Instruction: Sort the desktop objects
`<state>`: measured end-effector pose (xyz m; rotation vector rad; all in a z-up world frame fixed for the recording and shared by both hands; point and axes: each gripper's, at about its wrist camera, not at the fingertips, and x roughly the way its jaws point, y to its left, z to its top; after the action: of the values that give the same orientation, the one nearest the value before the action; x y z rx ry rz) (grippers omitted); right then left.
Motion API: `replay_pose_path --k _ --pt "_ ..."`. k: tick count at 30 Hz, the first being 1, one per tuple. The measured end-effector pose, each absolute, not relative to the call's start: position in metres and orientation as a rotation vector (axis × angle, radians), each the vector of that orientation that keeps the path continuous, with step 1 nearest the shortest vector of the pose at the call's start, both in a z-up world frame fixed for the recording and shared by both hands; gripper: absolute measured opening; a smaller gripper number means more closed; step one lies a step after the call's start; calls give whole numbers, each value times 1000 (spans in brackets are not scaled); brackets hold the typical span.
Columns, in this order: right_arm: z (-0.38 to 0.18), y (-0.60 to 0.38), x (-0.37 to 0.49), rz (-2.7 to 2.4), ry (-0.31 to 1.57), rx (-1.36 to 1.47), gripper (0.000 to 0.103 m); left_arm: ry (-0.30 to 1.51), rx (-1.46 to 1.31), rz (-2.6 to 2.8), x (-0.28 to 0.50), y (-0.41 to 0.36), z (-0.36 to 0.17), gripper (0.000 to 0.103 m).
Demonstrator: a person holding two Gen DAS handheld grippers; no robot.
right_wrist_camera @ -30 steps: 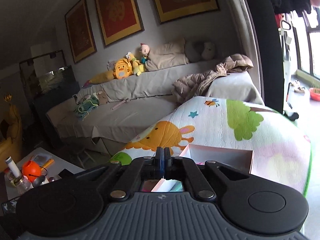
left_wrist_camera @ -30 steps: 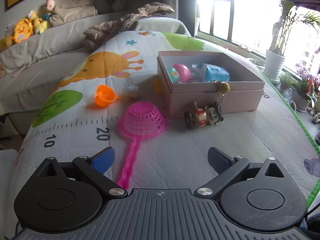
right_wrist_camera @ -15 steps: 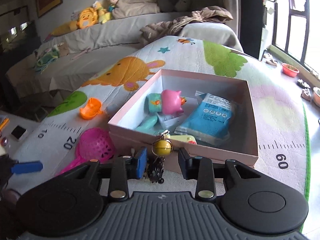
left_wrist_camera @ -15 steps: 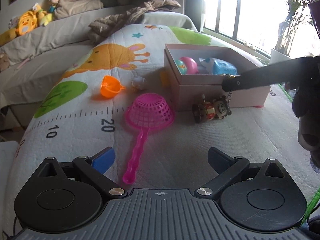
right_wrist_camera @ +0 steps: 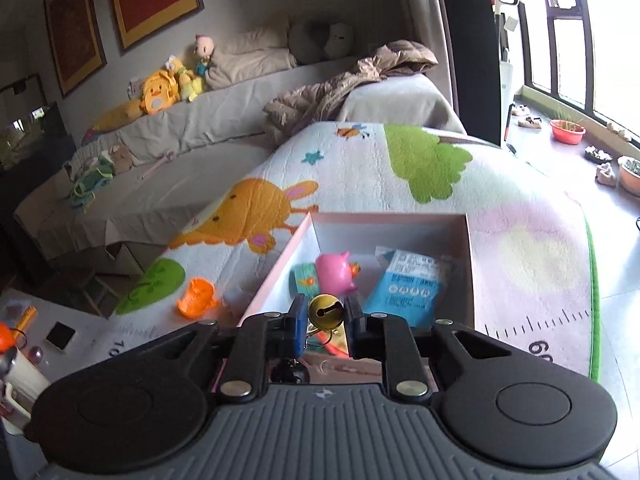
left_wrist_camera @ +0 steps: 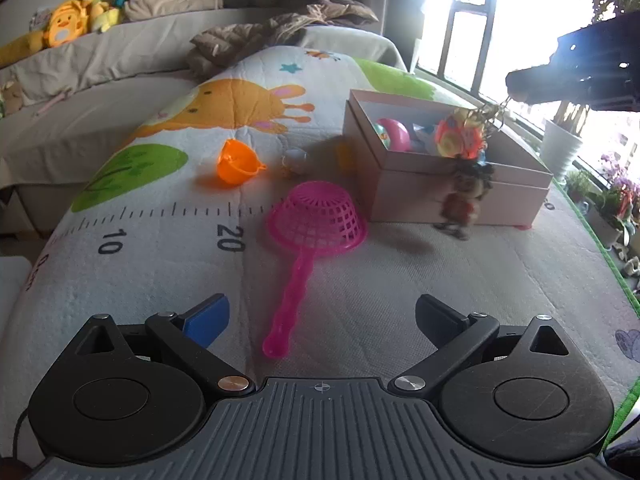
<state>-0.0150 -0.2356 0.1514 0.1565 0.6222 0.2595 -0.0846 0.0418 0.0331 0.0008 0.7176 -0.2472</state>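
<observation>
My left gripper [left_wrist_camera: 320, 316] hovers spread wide, the pink strainer [left_wrist_camera: 316, 224] just ahead on the mat [left_wrist_camera: 160, 264]. My right gripper [right_wrist_camera: 322, 322] clamps the keychain's gold bell [right_wrist_camera: 325, 311]; its doll [left_wrist_camera: 462, 204] dangles beside the pink box [left_wrist_camera: 420, 188].

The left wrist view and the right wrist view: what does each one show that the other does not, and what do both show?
Only the left wrist view shows the pink strainer, the doll dangling in front of the box, and the open left tongs. Only the right wrist view shows the gold bell pinched in the right tongs, and the blue packet. Both show the pink box and the orange cup.
</observation>
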Motion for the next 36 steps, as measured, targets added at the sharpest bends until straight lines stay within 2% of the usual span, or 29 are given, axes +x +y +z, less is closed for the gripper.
replay_pose_path --k 8,11,14,16,21,23,25,27,33,36 --pt "224 -246 -61 391 468 161 18 658 -7 -277 -94 49 46 102" --pt "220 -237 -66 442 523 141 18 629 18 -301 -101 49 51 102" --pt "193 -222 -63 482 594 96 20 615 72 -319 -107 43 52 103" --pt "177 -215 -64 462 593 58 31 624 103 -321 -109 39 51 103" --pt "149 -226 -61 449 614 42 38 678 144 -310 -102 30 44 103" --pt "134 -233 -59 439 652 38 44 689 157 -318 -101 27 42 103" --pt "115 -235 -59 440 698 12 57 696 172 -327 -99 23 40 103" --pt "96 -233 -60 462 748 -4 63 705 176 -333 -94 21 38 103" --pt "44 -205 -55 508 826 -120 63 745 151 -280 -67 26 39 103" --pt "44 -206 -59 532 826 -168 43 753 132 -255 -60 33 42 103"
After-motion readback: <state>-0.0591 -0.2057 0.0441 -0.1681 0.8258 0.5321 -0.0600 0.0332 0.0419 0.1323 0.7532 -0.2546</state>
